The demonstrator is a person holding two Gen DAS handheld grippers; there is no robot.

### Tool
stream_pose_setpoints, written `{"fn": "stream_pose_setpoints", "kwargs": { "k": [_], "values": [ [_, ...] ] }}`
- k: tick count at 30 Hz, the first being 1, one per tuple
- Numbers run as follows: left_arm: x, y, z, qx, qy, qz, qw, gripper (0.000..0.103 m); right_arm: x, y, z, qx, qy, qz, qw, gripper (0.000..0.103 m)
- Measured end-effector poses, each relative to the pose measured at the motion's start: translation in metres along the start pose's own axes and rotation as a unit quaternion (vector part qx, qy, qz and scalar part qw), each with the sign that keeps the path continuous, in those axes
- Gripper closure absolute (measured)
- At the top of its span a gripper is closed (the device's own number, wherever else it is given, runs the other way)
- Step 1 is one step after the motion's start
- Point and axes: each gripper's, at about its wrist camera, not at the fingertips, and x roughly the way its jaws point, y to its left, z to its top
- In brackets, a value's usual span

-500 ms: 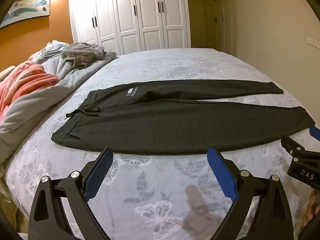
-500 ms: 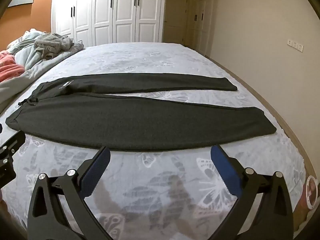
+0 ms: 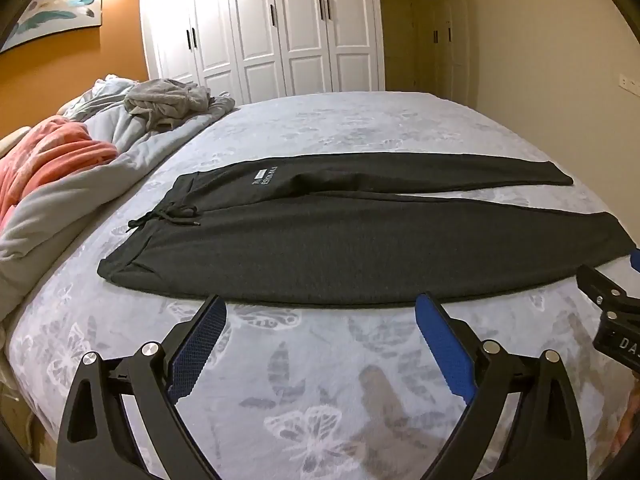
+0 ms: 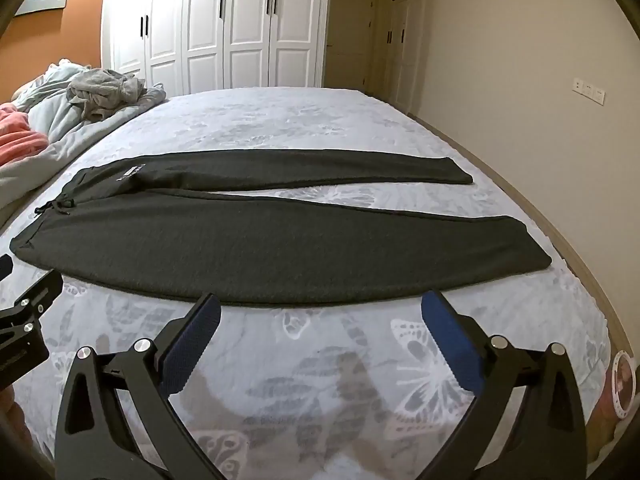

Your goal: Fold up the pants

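Lighting: warm, yellowish indoor light, moderately dim. Shadows: soft grey blotches on the pale butterfly-print bedsheet (image 3: 320, 380), lower centre of both frames. Glare: none marked; the white panelled wardrobe doors (image 3: 280, 28) at upper centre are brightest. Distortion: strong fisheye bowing, black vignette at corners. Focus: sharp throughout, softer at edges.

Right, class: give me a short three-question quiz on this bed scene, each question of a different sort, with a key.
1. True or false: the dark pants lie spread flat on the bed, both legs apart.
2. Multiple choice: the waistband drawstring lies toward which side in the left wrist view? A) left B) right C) hidden
3. Fill in: the left gripper and right gripper both have their fingers ____ and hold nothing.

Key: 1 true; 2 A; 3 open
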Motion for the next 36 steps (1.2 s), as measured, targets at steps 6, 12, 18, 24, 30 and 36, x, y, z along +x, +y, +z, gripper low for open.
{"fn": "stream_pose_setpoints", "kwargs": {
  "k": [6,12,18,24,30,36],
  "values": [
    [0.004,0.001,-0.001,0.001,0.002,-0.002,1.0,0.009,0.0,-0.002,0.0,0.001,0.0,0.0,1.0,0.005],
    [0.007,-0.001,-0.001,-0.001,0.003,-0.001,1.0,0.009,-0.001,-0.006,0.002,0.001,-0.004,-0.002,1.0,0.005],
    [0.01,-0.002,-0.001,0.0,0.004,0.0,1.0,0.009,-0.002,-0.005,0.001,0.001,-0.003,-0.003,1.0,0.005],
    [0.011,-0.003,-0.001,-0.002,0.005,0.004,1.0,0.009,-0.002,-0.005,0.001,0.001,-0.004,-0.001,1.0,0.005],
    [0.011,-0.006,-0.001,0.0,0.007,0.007,1.0,0.009,-0.003,-0.003,0.003,-0.001,-0.005,-0.002,1.0,0.005],
    [0.011,-0.005,-0.001,-0.001,0.006,0.008,1.0,0.009,-0.003,-0.002,0.002,-0.001,-0.005,-0.003,1.0,0.005]
  ]
}}
